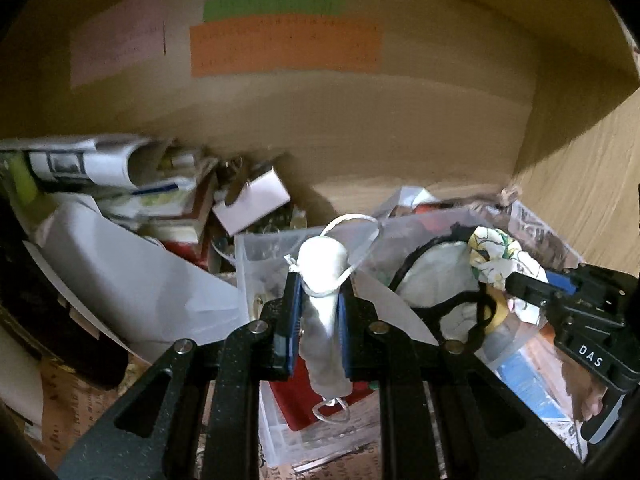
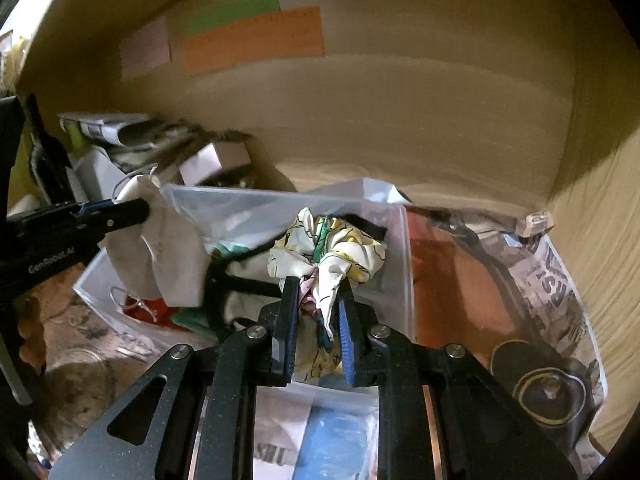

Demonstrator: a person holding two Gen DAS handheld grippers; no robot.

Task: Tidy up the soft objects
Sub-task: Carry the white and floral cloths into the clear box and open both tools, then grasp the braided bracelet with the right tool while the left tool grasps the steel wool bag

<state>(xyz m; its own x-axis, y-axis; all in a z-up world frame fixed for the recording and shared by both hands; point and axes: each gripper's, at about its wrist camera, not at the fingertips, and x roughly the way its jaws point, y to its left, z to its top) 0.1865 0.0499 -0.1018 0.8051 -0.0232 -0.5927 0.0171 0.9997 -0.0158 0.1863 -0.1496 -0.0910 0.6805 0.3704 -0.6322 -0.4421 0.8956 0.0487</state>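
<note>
My left gripper (image 1: 319, 280) is shut on a rolled white face mask (image 1: 322, 268) with elastic loops, held above a clear plastic bin (image 1: 256, 248). My right gripper (image 2: 318, 288) is shut on a floral cream-and-yellow cloth (image 2: 332, 252), held over the same clear bin (image 2: 248, 208). In the right wrist view the left gripper (image 2: 136, 210) shows at the left with the white mask (image 2: 156, 252) hanging from it. In the left wrist view the right gripper (image 1: 516, 280) shows at the right with the floral cloth (image 1: 500, 256). A white fabric item with black trim (image 1: 436, 280) lies in the bin.
I am inside a wooden cabinet; its back wall carries green (image 1: 272, 6), orange (image 1: 284, 46) and pink (image 1: 116, 48) paper labels. Rolled papers and boxes (image 1: 100, 168) pile at the left. Newspaper (image 2: 560, 288) lines the shelf at the right, with a round dark object (image 2: 548, 392) on it.
</note>
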